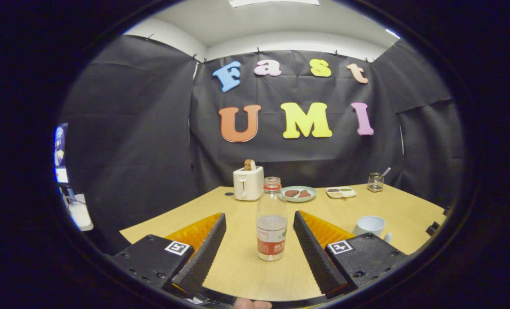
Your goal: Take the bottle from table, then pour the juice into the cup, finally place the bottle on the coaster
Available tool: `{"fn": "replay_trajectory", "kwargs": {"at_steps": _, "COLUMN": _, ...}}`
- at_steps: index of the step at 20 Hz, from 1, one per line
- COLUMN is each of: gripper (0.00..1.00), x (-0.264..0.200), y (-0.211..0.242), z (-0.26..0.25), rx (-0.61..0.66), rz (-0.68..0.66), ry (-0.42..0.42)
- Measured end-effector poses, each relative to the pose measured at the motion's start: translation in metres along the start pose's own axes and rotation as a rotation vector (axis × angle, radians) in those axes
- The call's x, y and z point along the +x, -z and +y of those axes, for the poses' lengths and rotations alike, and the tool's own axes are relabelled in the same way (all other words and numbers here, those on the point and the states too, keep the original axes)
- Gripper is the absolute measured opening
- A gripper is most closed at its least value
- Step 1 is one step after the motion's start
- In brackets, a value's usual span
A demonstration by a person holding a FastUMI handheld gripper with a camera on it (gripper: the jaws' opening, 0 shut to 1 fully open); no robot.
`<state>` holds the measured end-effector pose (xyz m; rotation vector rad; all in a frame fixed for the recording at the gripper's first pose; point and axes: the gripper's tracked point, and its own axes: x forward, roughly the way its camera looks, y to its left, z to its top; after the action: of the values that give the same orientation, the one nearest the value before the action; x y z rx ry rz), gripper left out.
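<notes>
Gripper point(260, 227) spread wide, ridged fingers point(203, 253) flanking bottle point(272, 219) without touching, nothing grasped. Bottle clear plastic, cylindrical, upright on pale wood-grain table point(246, 274), partly filled, between fingertips. Round glossy cup point(370, 225) just right of right finger. Boxy toaster point(248, 183) beyond.

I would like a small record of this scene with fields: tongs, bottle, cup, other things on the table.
tongs: tongs open, one finger on each side of the bottle, neither touching it
bottle: bottle stands upright on the table, red cap on, partly filled
cup: cup upright, beside the right finger
behind bottle: toaster with a slice in it, plate with food, small tray, glass holder
coaster: cannot tell
</notes>
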<state>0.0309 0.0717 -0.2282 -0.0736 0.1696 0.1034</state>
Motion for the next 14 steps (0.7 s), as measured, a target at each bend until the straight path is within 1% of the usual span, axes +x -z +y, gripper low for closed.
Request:
{"fn": "replay_trajectory", "kwargs": {"at_steps": 2, "gripper": 1.00, "x": 0.009, "y": 0.016, "z": 0.000, "rx": -0.002, "rz": 0.017, "ry": 0.014}}
{"fn": "replay_trajectory", "kwargs": {"at_steps": 6, "gripper": 1.00, "x": 0.028, "y": 0.039, "z": -0.013, "rx": -0.052, "rz": 0.036, "ry": 0.071}}
{"fn": "replay_trajectory", "kwargs": {"at_steps": 11, "gripper": 1.00, "x": 0.057, "y": 0.058, "z": -0.018, "rx": -0.053, "rz": 0.080, "ry": 0.086}}
{"fn": "replay_trajectory", "kwargs": {"at_steps": 14, "gripper": 1.00, "x": 0.071, "y": 0.063, "z": -0.019, "rx": -0.080, "rz": 0.087, "ry": 0.099}}
